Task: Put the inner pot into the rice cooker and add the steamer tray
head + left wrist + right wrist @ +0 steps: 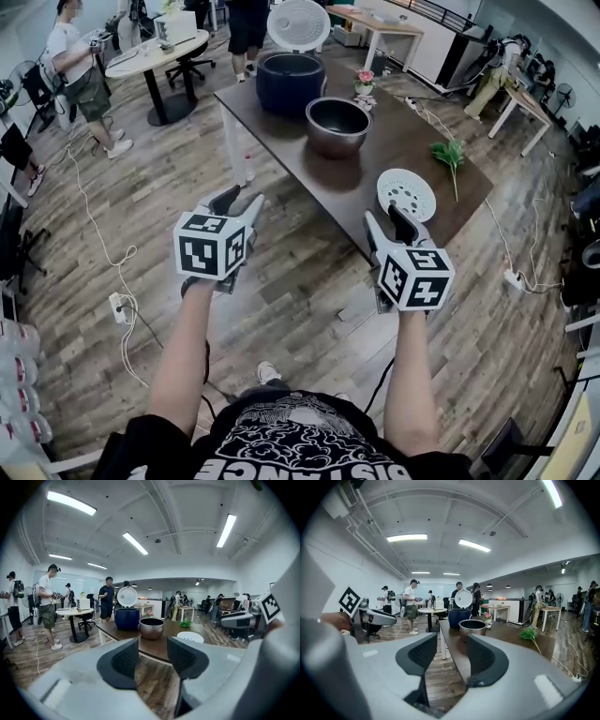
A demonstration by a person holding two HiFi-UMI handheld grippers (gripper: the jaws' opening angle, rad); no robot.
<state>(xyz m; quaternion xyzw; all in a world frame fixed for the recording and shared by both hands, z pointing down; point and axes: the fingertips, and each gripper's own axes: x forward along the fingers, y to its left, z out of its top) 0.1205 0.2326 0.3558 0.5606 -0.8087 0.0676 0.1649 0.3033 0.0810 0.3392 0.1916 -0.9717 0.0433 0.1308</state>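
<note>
Dark brown bench (412, 150) carries the blue cooker (291, 82) at its far corner, lid (298, 23) up. The pot (338, 125) stands just beside the cooker on your side, outside it. The white tray (406, 194) lies flat near the bench's near edge, apart from the pot. Your left claw (239, 200) hangs over the floor (141, 206), short of the bench, jaws partly apart with nothing between them. Your right claw (386, 218) is near the tray end, also short of the bench, jaws partly apart and empty.

A brushed, dull-sheened round metal inner pot (337, 125) sits on the smooth dark wood-look surface (412, 141), beside a glossy navy plastic rice cooker (290, 82).
</note>
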